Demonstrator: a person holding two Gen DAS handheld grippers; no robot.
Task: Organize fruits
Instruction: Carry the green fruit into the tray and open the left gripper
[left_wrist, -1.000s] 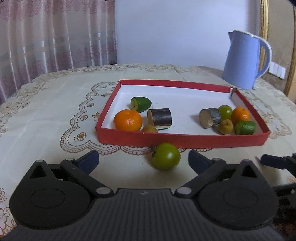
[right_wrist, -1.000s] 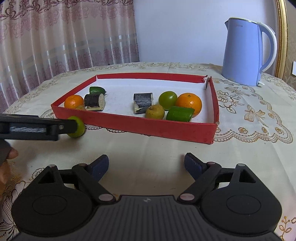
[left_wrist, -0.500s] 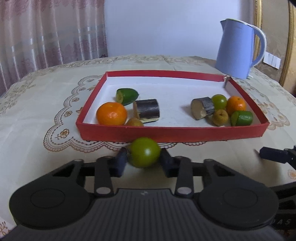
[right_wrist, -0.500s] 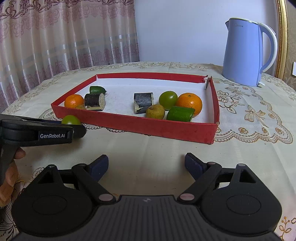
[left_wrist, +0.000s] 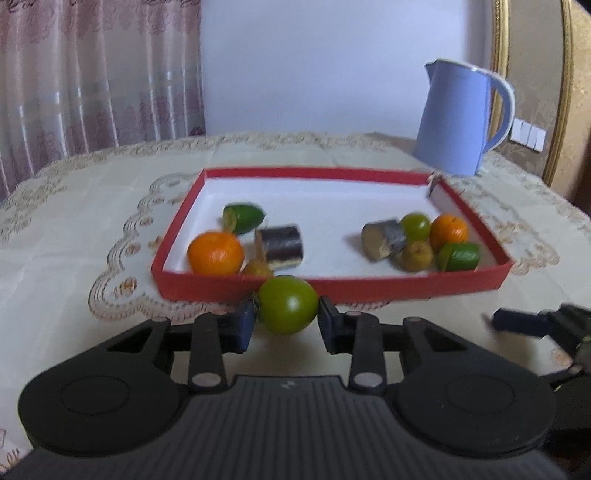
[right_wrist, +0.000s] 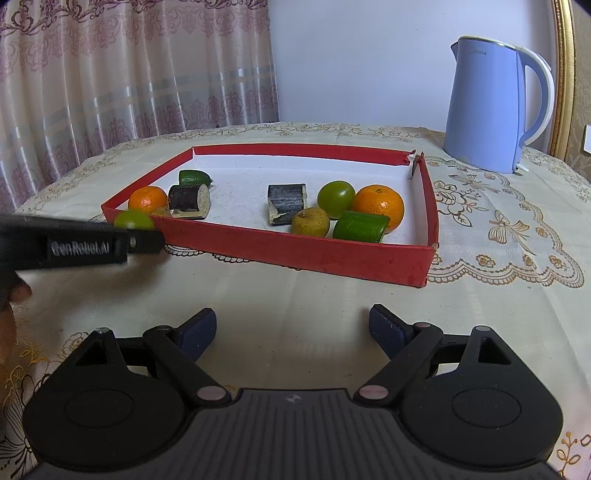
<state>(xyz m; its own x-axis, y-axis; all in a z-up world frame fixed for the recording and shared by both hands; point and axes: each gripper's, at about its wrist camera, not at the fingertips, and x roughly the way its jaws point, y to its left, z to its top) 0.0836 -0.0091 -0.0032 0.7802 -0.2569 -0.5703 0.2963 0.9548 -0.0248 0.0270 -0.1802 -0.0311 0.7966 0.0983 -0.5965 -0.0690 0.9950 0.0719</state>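
Note:
My left gripper (left_wrist: 286, 319) is shut on a round green fruit (left_wrist: 288, 303) and holds it just in front of the near wall of the red tray (left_wrist: 369, 290), lifted off the cloth. In the right wrist view the same green fruit (right_wrist: 133, 220) shows above the left gripper (right_wrist: 147, 240), beside the tray's left corner (right_wrist: 110, 212). The tray holds two oranges (left_wrist: 216, 253) (left_wrist: 448, 232), green fruits, dark cut pieces (left_wrist: 282, 242) and small yellow-brown fruits. My right gripper (right_wrist: 291, 328) is open and empty over the bare cloth in front of the tray.
A blue electric kettle (right_wrist: 495, 107) stands behind the tray's right corner; it also shows in the left wrist view (left_wrist: 461, 118). A lace-patterned tablecloth (right_wrist: 498, 236) covers the table. Curtains hang at the back left.
My left gripper closed on the green fruit that lay in front of the tray and has lifted it up to the tray wall. The right gripper has not moved.

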